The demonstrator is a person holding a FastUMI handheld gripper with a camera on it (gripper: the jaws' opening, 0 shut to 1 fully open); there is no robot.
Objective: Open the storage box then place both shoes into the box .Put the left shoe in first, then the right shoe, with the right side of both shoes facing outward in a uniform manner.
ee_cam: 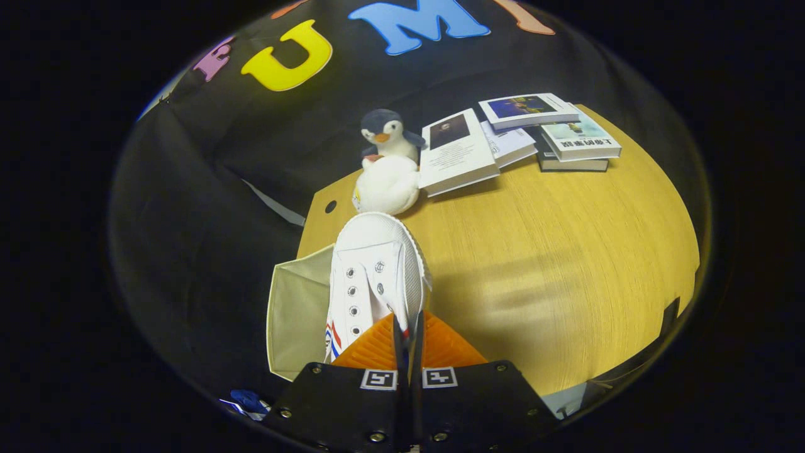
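Observation:
A white canvas shoe [376,267] with red and blue side stripes hangs from my gripper [407,327], toe pointing away from me. Both fingers are shut on a thin edge of the shoe's upper near its opening. Below and beside the shoe, toward the near corner of the wooden table [553,264], lies a beige fabric storage box [295,314]; its pale inside shows beside the shoe. The shoe hides part of the box. Whether another shoe is inside the box is hidden.
A plush penguin [388,165] sits beyond the shoe's toe at the table's far side. Several books [522,135] lie stacked and fanned past it at the far corner. The black cloth wall rises behind the table. A small blue thing [248,400] lies low beside the gripper body.

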